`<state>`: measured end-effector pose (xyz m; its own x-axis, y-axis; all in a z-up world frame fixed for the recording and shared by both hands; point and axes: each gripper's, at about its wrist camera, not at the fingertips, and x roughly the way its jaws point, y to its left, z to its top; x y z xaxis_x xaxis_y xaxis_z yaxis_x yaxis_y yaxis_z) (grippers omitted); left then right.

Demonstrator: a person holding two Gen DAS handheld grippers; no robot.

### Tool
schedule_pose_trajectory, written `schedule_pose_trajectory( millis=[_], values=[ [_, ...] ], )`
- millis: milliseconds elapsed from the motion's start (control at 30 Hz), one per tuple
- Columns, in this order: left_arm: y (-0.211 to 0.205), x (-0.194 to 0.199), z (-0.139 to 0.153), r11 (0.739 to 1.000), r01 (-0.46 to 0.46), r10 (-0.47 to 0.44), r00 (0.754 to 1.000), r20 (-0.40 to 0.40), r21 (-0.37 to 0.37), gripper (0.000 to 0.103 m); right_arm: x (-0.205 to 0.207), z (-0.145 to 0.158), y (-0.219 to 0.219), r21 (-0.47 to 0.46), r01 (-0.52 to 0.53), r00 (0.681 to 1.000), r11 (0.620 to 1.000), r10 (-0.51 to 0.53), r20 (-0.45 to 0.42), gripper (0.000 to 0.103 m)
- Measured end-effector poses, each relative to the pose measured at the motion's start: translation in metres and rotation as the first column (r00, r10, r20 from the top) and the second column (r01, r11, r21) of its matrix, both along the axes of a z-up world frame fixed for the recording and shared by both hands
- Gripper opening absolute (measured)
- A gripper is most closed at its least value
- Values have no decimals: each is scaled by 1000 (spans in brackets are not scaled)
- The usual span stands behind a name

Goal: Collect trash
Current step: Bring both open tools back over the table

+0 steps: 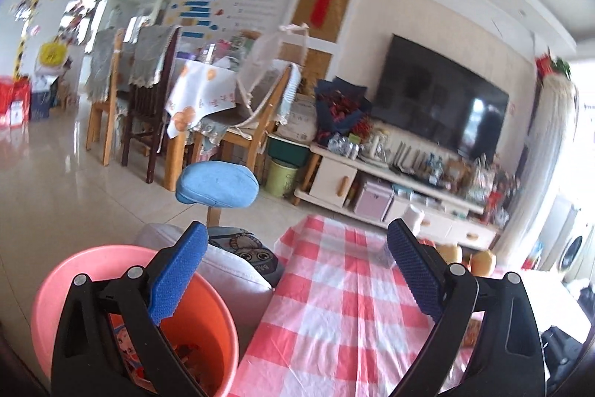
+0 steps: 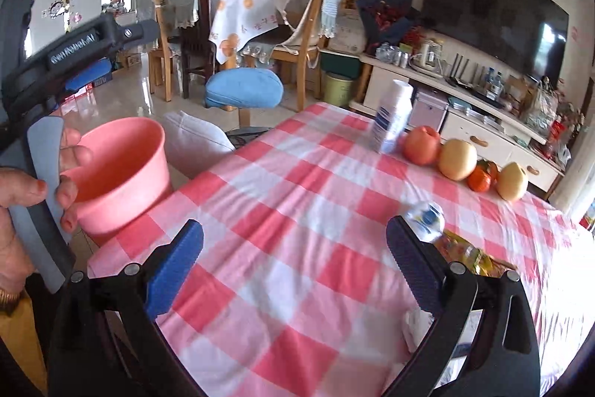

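My left gripper [image 1: 297, 270] is open and empty, with one blue pad over the pink bucket [image 1: 70, 289] and the other over the red-and-white checked table [image 1: 334, 322]. Colourful wrappers [image 1: 186, 352] lie inside the bucket. My right gripper [image 2: 293, 248] is also open and empty above the checked cloth [image 2: 297, 192]. A crumpled clear plastic bottle [image 2: 425, 214] lies just past its right fingertip. A yellow wrapper [image 2: 468, 255] lies beside that bottle. The bucket [image 2: 122, 170] stands off the table's left corner.
A white bottle [image 2: 394, 116] stands at the far table edge beside an apple [image 2: 422, 144], two pears and an orange [image 2: 481, 179]. A person's hand [image 2: 22, 188] grips the left tool's handle. A blue stool [image 2: 241, 88], chairs and a TV cabinet [image 2: 483, 136] lie beyond.
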<state>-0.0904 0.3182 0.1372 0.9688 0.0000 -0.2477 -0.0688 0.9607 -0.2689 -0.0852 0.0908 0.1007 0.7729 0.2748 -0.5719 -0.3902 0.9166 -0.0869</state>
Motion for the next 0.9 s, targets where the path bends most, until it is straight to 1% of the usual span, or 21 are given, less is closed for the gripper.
schedule_pose_trajectory(
  millis=[133, 233, 367, 500, 700, 900],
  values=[
    [-23, 0, -5, 998, 28, -26, 999, -27, 56, 96, -8, -3, -23, 32, 20, 1000, 999, -20, -18, 99],
    [-34, -3, -7, 997, 59, -56, 997, -45, 52, 96, -15, -3, -37, 36, 37, 999, 999, -37, -8, 99],
    [-53, -3, -14, 995, 79, -73, 992, -108, 59, 96, -21, -1, -56, 51, 51, 999, 997, -51, 2, 99],
    [-72, -8, -19, 991, 103, -93, 988, -126, 83, 96, -26, 0, -71, 50, 60, 998, 997, -61, 4, 99],
    [-95, -17, -26, 985, 143, -128, 980, -153, 93, 96, -31, 3, -94, 69, 81, 997, 994, -82, 8, 99],
    [-123, -23, -28, 970, 198, -174, 971, -165, 139, 96, -36, 7, -113, 70, 99, 995, 993, -101, 25, 99]
  ],
)
